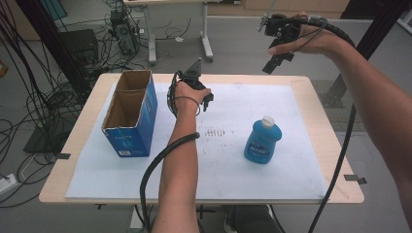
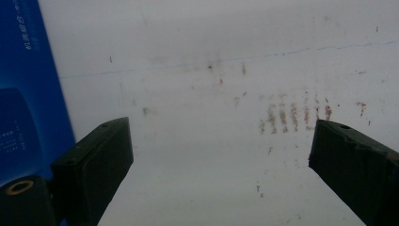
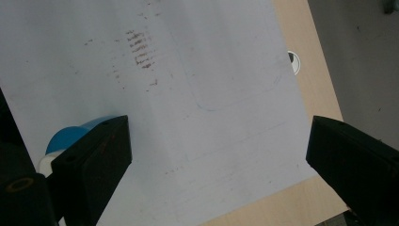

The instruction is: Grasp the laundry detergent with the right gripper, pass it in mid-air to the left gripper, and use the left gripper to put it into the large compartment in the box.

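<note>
A: Bottle (image 1: 262, 142) — blue, white cap, upright on the white sheet (image 1: 291, 116) right of the worktop's (image 1: 320, 102) middle. Nothing touches it.

B: And the box (image 1: 130, 112)?

A: Blue carton, open at the top, standing on the left part of the sheet, well apart from the bottle. Two compartments show inside, both look bare.

B: Where is the left hand-held gripper (image 1: 208, 101)?

A: Low over the sheet, just right of the box and near the far edge. In its own view (image 2: 221, 155) the jaws stand wide apart with only the sheet between them; the box's blue wall (image 2: 28, 94) runs along the left edge of that view. It is released and holds nothing.

B: The brown smudges?

A: A row of short rusty marks (image 1: 214, 132) on the sheet, between box and bottle, nearer the person than the left hand-held gripper.

B: The right hand-held gripper (image 1: 272, 60)?

A: High up, beyond the far right part of the worktop, well above the bottle. Its own view (image 3: 216, 150) looks down on the sheet and the worktop's wooden edge; the jaws are spread, nothing in them. The bottle's cap and blue shoulder (image 3: 70, 136) peek out behind the left jaw, far below.
</note>
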Available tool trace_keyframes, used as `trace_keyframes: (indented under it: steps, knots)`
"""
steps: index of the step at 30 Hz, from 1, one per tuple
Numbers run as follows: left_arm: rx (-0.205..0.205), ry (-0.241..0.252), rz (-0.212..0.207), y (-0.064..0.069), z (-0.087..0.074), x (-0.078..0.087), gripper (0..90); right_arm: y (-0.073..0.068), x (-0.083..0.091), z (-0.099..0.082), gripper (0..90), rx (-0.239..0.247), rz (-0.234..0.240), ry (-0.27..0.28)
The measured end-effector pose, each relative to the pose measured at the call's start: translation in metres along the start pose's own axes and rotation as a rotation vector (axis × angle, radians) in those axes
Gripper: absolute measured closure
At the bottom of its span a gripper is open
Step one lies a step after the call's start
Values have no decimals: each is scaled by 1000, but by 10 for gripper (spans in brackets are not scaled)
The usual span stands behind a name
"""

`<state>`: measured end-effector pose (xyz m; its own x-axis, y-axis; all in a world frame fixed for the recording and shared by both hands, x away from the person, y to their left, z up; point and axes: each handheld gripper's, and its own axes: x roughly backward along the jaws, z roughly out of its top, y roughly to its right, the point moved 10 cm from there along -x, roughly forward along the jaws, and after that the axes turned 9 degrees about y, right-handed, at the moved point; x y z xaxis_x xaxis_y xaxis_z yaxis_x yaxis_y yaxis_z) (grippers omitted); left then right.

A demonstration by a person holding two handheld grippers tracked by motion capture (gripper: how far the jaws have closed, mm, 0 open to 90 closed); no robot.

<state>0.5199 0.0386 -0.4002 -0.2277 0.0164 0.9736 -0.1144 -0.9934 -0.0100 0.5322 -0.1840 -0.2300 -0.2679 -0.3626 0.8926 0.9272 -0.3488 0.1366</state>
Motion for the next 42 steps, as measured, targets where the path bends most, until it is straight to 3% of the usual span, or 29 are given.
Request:
trace_keyframes:
  steps: [17, 23, 29, 42]
  knots:
    - [-7, 7, 1, 2, -1, 4, 72, 0, 3, -9, 73, -7, -5, -18]
    - [-9, 7, 3, 1, -2, 4, 71, -1, 6, -19, 71, -11, -3, -31]
    - [-12, 10, 0, 4, -2, 5, 72, -2, 14, -32, 72, -31, 5, -17]
    - [-34, 22, -3, 15, -6, 11, 71, -12, 22, -81, 71, -79, 21, 29]
